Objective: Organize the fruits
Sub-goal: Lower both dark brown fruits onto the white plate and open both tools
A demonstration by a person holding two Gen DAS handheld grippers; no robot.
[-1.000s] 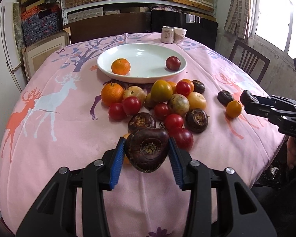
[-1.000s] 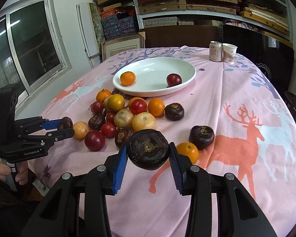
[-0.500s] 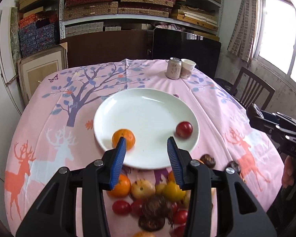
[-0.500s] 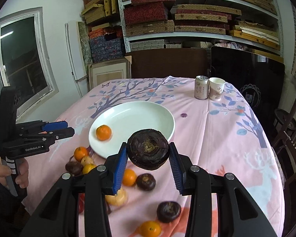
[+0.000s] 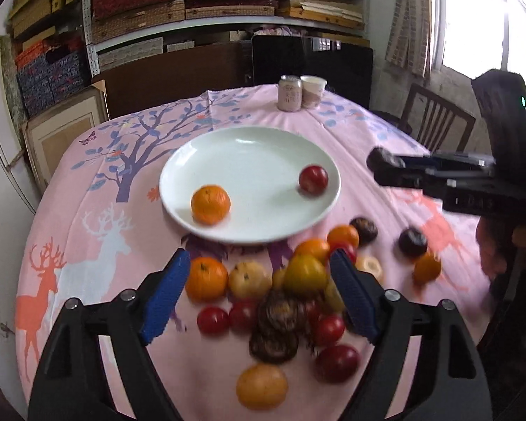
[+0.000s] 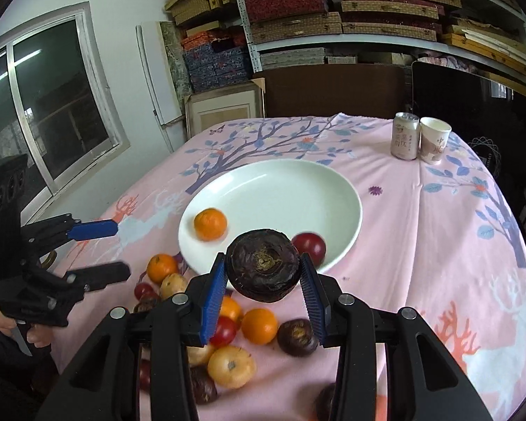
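You have one round white plate [image 5: 252, 161] bearing one orange mandarin [image 5: 210, 204] and one red tomato [image 5: 313, 179]; one pink can [image 5: 290, 93]; one paper cup [image 5: 312, 91].

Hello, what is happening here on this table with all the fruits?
A person is sorting fruit onto a white plate with a hand-held tool in each hand. The right tool grips a dark brown fruit and holds it above the near edge of the plate. The left tool holds nothing; its jaws are opening above the pile of fruit on the pink tablecloth. So far the plate holds only an orange and a red fruit; most of the fruit lies on the cloth.
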